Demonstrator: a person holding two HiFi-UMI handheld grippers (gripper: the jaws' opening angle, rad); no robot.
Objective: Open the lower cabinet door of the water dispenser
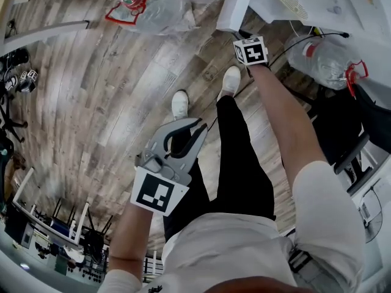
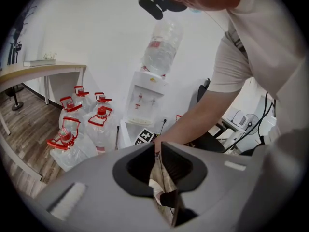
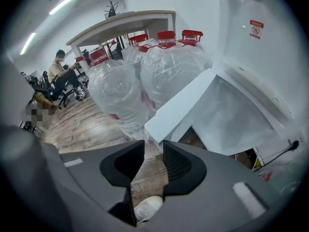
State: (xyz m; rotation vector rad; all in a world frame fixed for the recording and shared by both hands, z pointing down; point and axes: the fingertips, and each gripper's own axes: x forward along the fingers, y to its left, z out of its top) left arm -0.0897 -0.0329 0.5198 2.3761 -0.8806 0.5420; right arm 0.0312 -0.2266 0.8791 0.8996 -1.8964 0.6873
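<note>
The white water dispenser point(image 2: 146, 98) stands against the wall with an upturned bottle on top. Its lower cabinet door point(image 3: 179, 105) stands swung out, and the pale inside of the cabinet point(image 3: 236, 115) shows to the right of it. My right gripper point(image 3: 154, 146) points steeply down with its jaws open. The door's lower edge sits just beyond the tips, and no pad presses on it. In the head view only the right gripper's marker cube point(image 1: 250, 50) shows beside the door point(image 1: 235, 8). My left gripper point(image 1: 200, 124) hangs over the floor away from the dispenser, jaws a narrow slit apart and empty.
Several large water bottles with red caps point(image 3: 116, 88) crowd the floor left of the door, and another bottle point(image 1: 327, 60) lies at the right. A black cable point(image 1: 305, 38) runs by the dispenser. A desk point(image 3: 125, 23) and a seated person point(image 3: 60, 71) are further off. My shoes point(image 1: 179, 102) stand on wood flooring.
</note>
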